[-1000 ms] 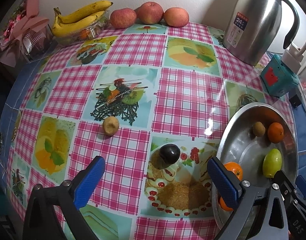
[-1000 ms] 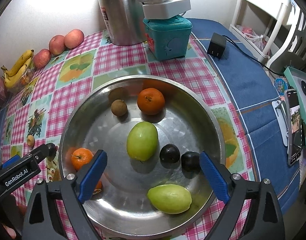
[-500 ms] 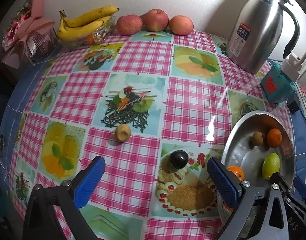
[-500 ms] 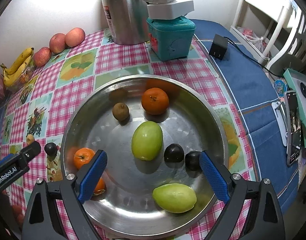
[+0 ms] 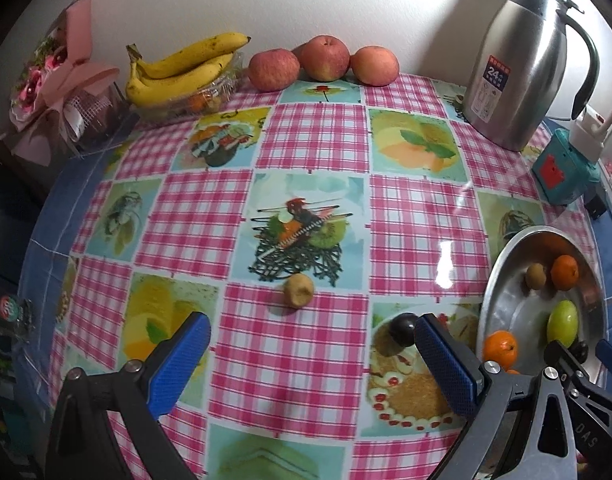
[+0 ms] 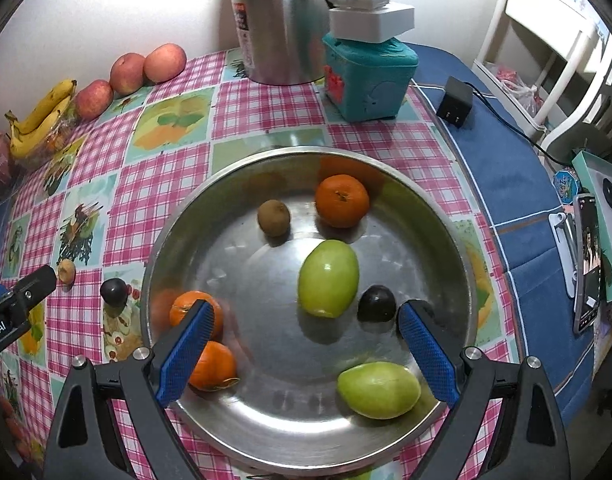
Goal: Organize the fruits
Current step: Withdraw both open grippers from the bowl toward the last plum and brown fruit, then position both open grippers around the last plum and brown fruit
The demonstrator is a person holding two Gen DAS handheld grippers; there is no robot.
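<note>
Since 1.0 s ago the left gripper [image 5: 312, 354] has pulled back and up from the table: the plum [image 5: 402, 330] that sat centred between its fingers now lies at the inner edge of the right finger, and the small tan fruit [image 5: 299, 290] sits further ahead, nearer the middle of the view. The right gripper [image 6: 306, 346] has shifted slightly; the bowl [image 6: 446, 216] fills about the same part of its view.

Left gripper: fingers spread wide, holding nothing, above the checked tablecloth [image 5: 314, 152]. The plum and the tan fruit both rest on the cloth, apart from each other, outside the bowl to its left. In the right wrist view the plum [image 6: 114, 292] lies just beside the bowl rim, the tan fruit [image 6: 67, 271] a little further out, near the tip of the left gripper.

Right gripper: fingers spread wide, holding nothing, hovering over the near half of the bowl.

Bowl contents, right wrist view:
- kiwi [image 6: 274, 218] and orange [image 6: 342, 200] at the far side, apart.
- green fruit [image 6: 329, 278] near the centre, a second plum [image 6: 377, 304] just beside it on the right.
- another dark fruit partly hidden behind the right finger; cannot tell what it is.
- second green fruit [image 6: 379, 390] at the near right.
- two more oranges at the near left, one [image 6: 186, 308] above the other [image 6: 216, 366], both partly behind the left finger.

Back of the table: bananas [image 5: 186, 68], three apples [image 5: 324, 58], a steel jug [image 5: 526, 56], a teal box [image 5: 562, 170].
</note>
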